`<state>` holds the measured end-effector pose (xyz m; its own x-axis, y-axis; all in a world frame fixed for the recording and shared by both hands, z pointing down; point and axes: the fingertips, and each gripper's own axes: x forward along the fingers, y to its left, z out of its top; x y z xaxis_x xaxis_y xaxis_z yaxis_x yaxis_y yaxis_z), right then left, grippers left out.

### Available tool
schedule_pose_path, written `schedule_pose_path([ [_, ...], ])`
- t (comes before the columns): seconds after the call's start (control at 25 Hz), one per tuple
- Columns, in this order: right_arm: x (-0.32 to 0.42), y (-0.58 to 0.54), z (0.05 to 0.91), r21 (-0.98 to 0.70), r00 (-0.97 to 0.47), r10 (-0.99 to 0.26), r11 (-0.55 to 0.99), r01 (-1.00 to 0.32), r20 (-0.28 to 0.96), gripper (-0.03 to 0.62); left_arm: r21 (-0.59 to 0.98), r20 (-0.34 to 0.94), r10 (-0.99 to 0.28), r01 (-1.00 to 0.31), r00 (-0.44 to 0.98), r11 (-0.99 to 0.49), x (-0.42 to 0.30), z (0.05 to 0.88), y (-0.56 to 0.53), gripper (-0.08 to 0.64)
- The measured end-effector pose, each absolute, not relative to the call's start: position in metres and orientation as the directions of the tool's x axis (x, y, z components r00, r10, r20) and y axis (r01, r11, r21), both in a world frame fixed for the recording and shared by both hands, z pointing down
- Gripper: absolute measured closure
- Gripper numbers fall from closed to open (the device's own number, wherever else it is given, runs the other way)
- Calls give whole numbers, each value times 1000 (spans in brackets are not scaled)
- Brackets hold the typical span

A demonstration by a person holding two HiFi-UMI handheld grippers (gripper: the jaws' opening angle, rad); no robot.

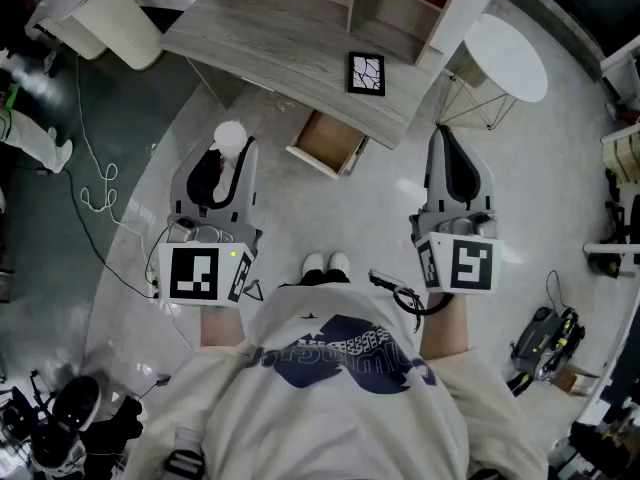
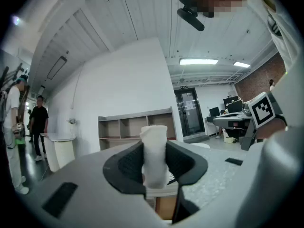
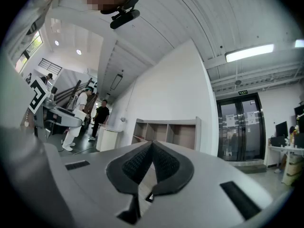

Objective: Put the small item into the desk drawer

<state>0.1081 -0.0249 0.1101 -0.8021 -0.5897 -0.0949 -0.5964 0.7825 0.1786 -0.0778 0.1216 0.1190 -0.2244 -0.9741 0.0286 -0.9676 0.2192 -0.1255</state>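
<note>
Matt grey wood-grain worktop [image 1: 280, 38]; pale bare-wood drawer [image 1: 330, 140]; glossy speckled floor [image 1: 385, 203]; soft, cloth-like white item [image 2: 154, 151].

Desk drawer [image 1: 327, 144] pulled out, top open; desk top [image 1: 290, 38] overhangs its rear part. Bare floor [image 1: 330, 213] between drawer and person's shoes [image 1: 325, 264] gives free lane. Left gripper [image 1: 232, 148], white roll [image 1: 230, 134] sticking out of its jaws, just left of drawer, free gap between. Round white side table [image 1: 508, 56] stands right of desk, ahead of right gripper [image 1: 447, 140]. Cable [image 1: 100, 193] loops on floor at far left, well apart from lane.
</note>
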Motion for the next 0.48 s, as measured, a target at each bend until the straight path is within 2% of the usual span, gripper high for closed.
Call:
schedule_pose_path([
  [0.48, 112, -27, 115, 184, -804, -589, 783, -594, -88, 595, -129, 27, -972, -965, -232, 227, -75, 121, 121, 422],
])
